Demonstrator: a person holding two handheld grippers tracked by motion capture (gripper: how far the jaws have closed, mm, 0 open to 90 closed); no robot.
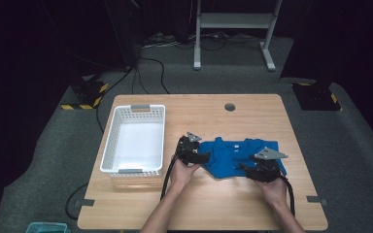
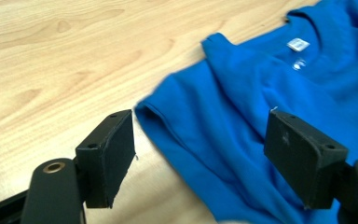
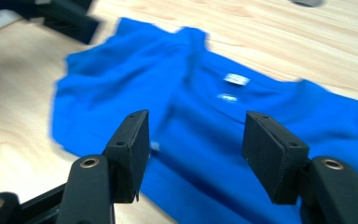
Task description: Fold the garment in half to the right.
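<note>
A blue T-shirt lies spread on the wooden table, its white neck label facing up. My left gripper hovers at the shirt's left edge, open, with the hem between its jaws and nothing pressed. My right gripper hangs over the shirt's front right part, open too, and its fingers are clear of the cloth. In the right gripper view the label shows beyond the jaws, with the other gripper at the top left.
A white plastic basket stands empty at the table's left side. A round cable hole sits near the far edge. A metal frame and cables lie on the floor behind. Bare wood stretches in front of the shirt.
</note>
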